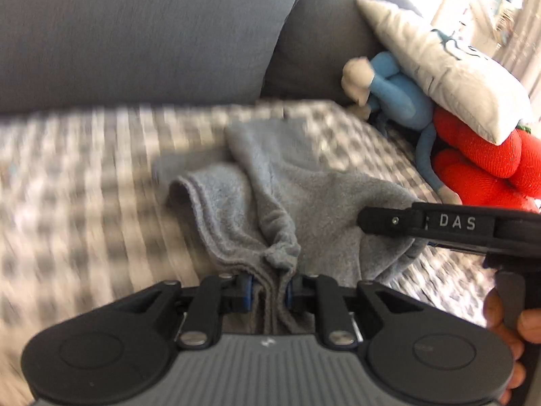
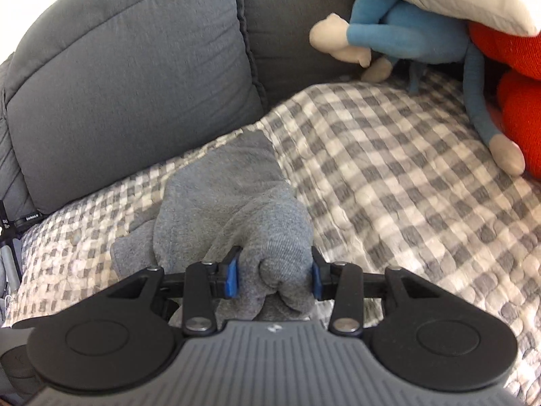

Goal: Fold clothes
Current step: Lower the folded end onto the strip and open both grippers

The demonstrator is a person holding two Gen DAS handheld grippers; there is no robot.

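Note:
A grey fleece garment lies bunched on a grey-and-white checked blanket over the sofa seat. My left gripper is shut on a gathered edge of the garment, whose cloth runs down between the blue pads. Its right-hand part sits under my right gripper, which reaches in from the right, held by a hand. In the right wrist view my right gripper is shut on a thick wad of the grey garment, which trails away over the checked blanket.
Dark grey sofa back cushions rise behind the blanket. At the right end sit a blue-and-cream plush toy, a red knitted plush and a pale pillow on top of them. Bare checked blanket spreads left and right of the garment.

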